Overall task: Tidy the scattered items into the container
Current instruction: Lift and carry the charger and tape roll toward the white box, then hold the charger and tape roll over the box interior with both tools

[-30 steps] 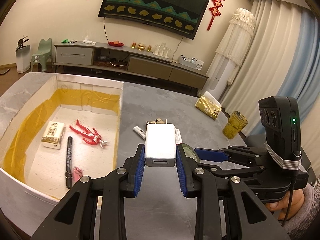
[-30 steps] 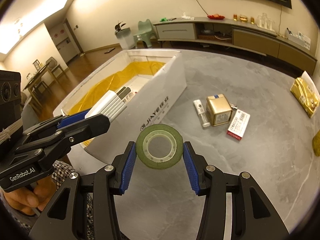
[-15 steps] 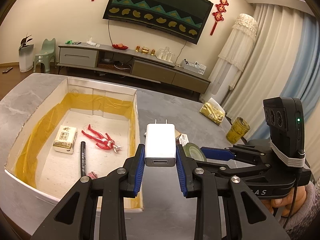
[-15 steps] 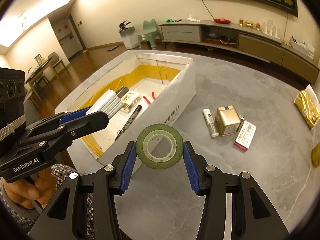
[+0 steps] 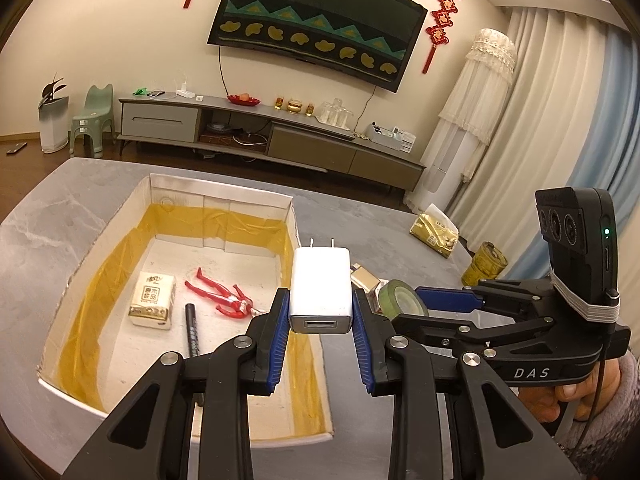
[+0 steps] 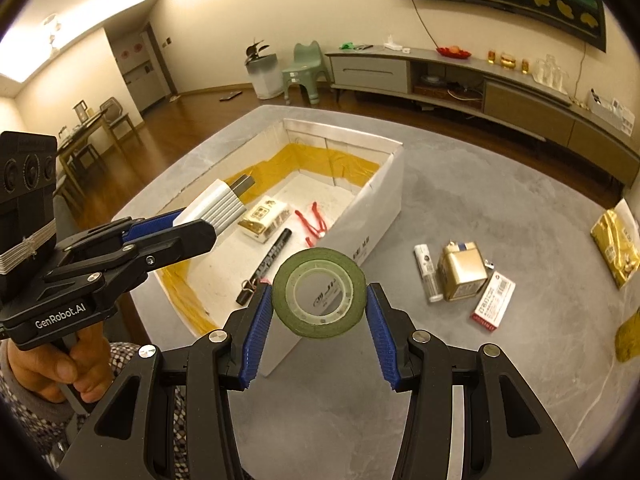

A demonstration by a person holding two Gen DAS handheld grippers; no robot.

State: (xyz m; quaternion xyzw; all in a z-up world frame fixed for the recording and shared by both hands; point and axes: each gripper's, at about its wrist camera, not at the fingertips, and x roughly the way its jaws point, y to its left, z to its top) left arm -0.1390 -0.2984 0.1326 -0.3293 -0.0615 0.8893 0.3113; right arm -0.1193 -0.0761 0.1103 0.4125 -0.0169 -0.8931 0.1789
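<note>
My left gripper is shut on a white USB charger, prongs pointing away, held above the right wall of the white box. My right gripper is shut on a green tape roll, to the right of the box, above the table. The yellow-lined box holds a tissue pack, a red toy figure and a black marker. In the left wrist view the right gripper with the tape roll shows just right of the charger. The charger appears over the box in the right wrist view.
On the grey table right of the box lie a white tube, a gold carton and a red-and-white pack. A gold bag and a yellow tin sit near the far right edge. A hand grips the left handle.
Both grippers have risen and pulled back, so the box looks smaller and lies more fully in view. The charger and tape roll stay held.
</note>
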